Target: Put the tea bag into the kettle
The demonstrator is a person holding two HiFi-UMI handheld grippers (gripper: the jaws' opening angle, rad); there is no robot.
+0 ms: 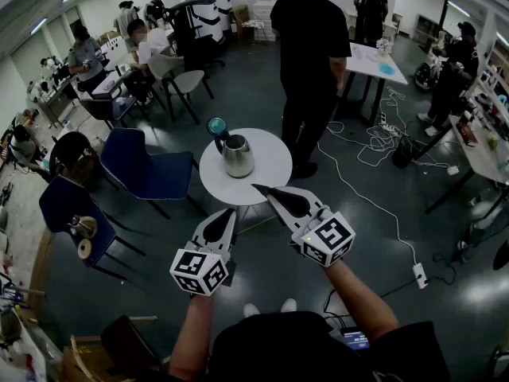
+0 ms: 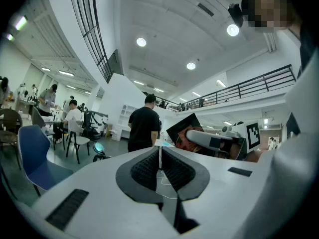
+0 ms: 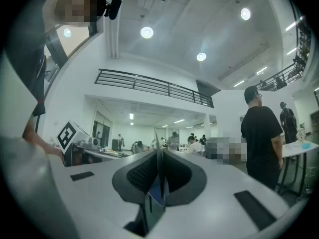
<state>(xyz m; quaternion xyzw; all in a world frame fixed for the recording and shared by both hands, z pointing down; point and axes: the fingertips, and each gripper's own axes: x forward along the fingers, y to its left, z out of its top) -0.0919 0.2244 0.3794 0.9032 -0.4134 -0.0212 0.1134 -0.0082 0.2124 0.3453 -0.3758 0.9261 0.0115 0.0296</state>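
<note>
A steel kettle (image 1: 238, 156) stands on the round white table (image 1: 274, 165) with its teal lid (image 1: 217, 126) flipped up. I see no tea bag on the table or anywhere else. Both grippers hover in front of the table's near edge, tips toward it. My left gripper (image 1: 231, 211) is shut, its pads (image 2: 149, 168) meeting in a thin seam with nothing between them. My right gripper (image 1: 256, 186) is a little higher and nearer the kettle, also shut (image 3: 157, 151). The left gripper view shows the kettle (image 2: 101, 154) small at the far left.
A person in black (image 1: 310, 46) stands just behind the table. Two blue chairs (image 1: 143, 165) (image 1: 71, 209) stand to its left. White cables (image 1: 374, 189) run over the floor at the right. Desks with seated people line the back left.
</note>
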